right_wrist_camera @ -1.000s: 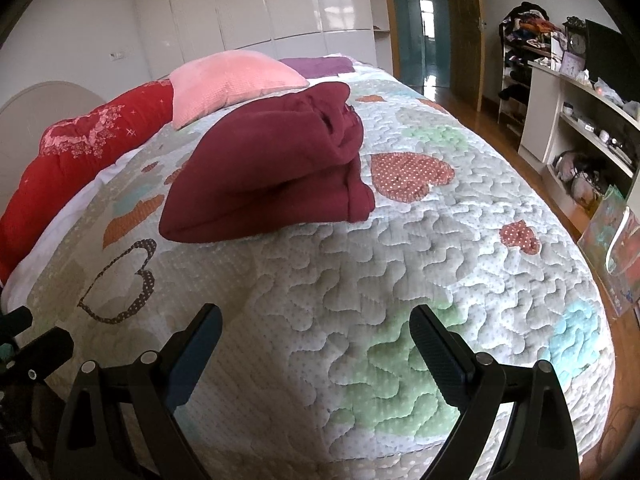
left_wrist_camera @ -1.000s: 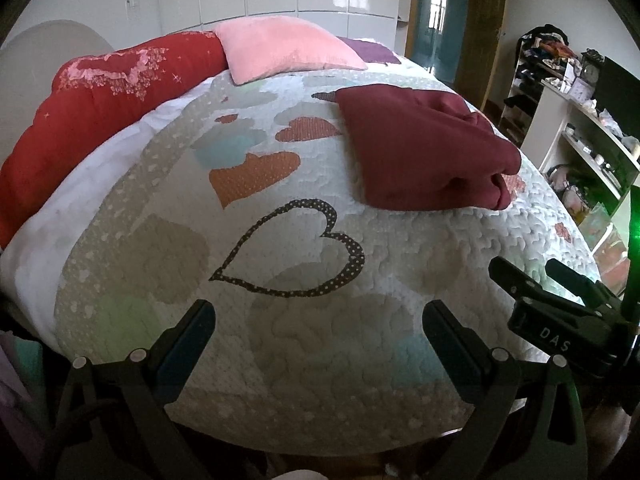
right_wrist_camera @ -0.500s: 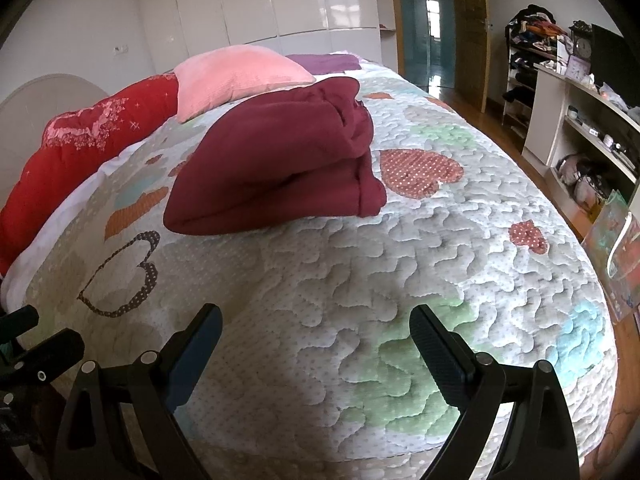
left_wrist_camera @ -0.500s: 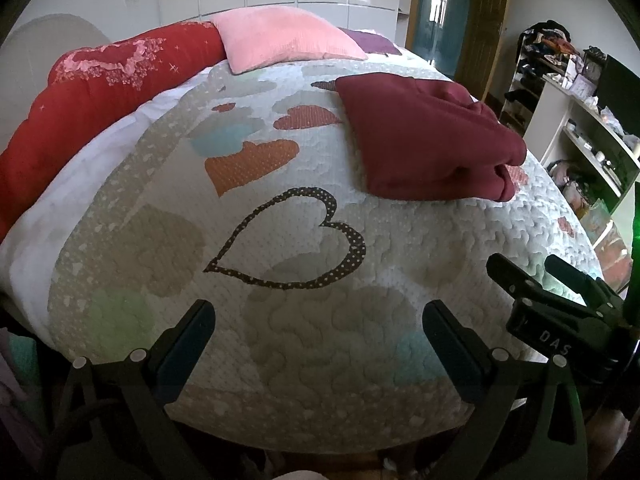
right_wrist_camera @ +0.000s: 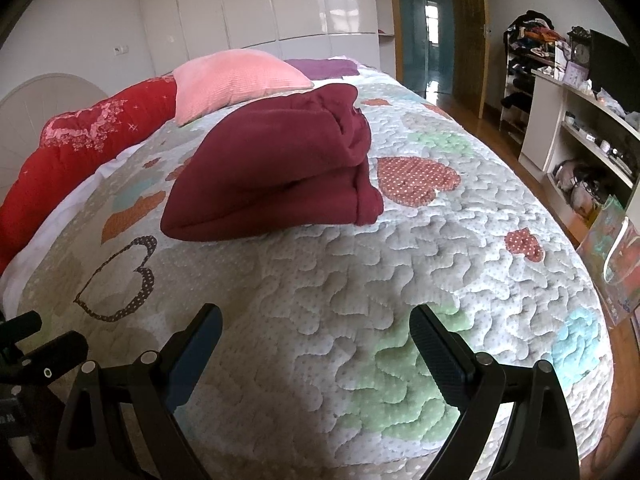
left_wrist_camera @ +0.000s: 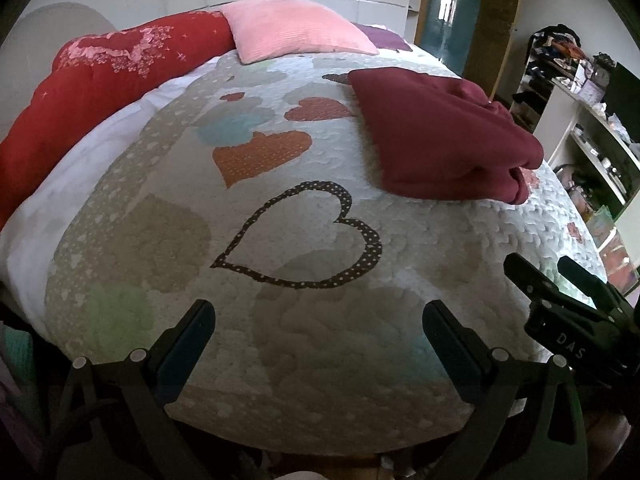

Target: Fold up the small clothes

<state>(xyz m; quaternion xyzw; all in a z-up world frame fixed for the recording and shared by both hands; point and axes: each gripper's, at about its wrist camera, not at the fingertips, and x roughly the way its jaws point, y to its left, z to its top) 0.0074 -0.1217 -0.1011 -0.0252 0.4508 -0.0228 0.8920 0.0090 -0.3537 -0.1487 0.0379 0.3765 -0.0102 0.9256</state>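
A dark red garment [left_wrist_camera: 444, 140] [right_wrist_camera: 280, 172] lies folded in a thick bundle on the quilted heart-pattern bedspread [left_wrist_camera: 304, 340] [right_wrist_camera: 360, 280], toward the middle of the bed. My left gripper [left_wrist_camera: 318, 320] hovers open over the bed's near edge, well short of the garment, with nothing between its fingers. My right gripper [right_wrist_camera: 316, 322] is open too, empty, above the near part of the quilt and in front of the bundle. The right gripper [left_wrist_camera: 560, 288] also shows at the right edge of the left wrist view.
A long red bolster [left_wrist_camera: 100, 80] [right_wrist_camera: 80, 140] and a pink pillow [left_wrist_camera: 296, 36] [right_wrist_camera: 236, 80] lie at the head of the bed, with a purple cloth [right_wrist_camera: 324, 67] behind. White shelves [right_wrist_camera: 580, 128] with clutter stand to the right, a wardrobe [right_wrist_camera: 280, 4] and door beyond.
Both grippers have risen slightly and drawn back a little, so the bed sits lower in view. The dark red bundle has not moved. Both stay open.
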